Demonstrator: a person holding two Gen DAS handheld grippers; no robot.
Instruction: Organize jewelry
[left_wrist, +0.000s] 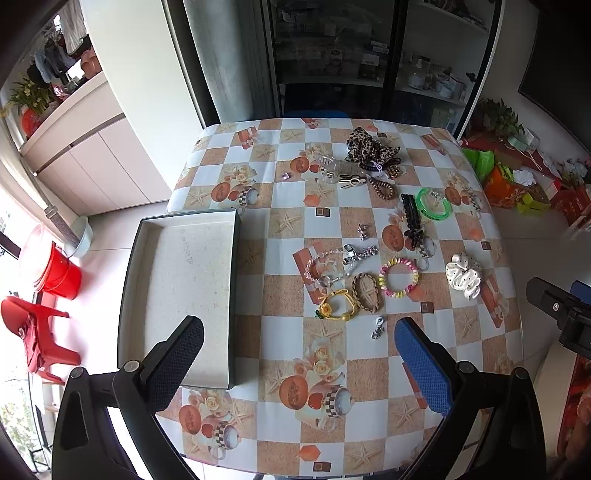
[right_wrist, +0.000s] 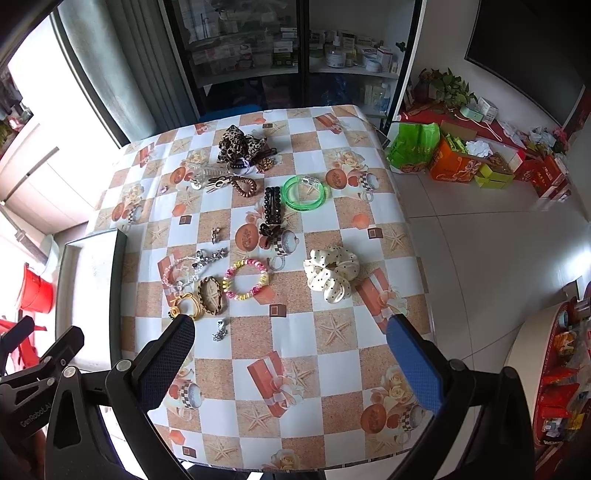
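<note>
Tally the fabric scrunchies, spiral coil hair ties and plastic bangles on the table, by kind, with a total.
Fabric scrunchies: 2, leopard-print and cream polka-dot
Spiral coil hair ties: 2, brown and pink-and-yellow
Green translucent plastic bangle: 1
Total: 5

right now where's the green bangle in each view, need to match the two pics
Left wrist view: the green bangle lies right of centre, upper half, on the tablecloth.
Right wrist view: the green bangle sits near the middle, upper half.
Shared landmark: in both views the black hair clip lies just left of it.
</note>
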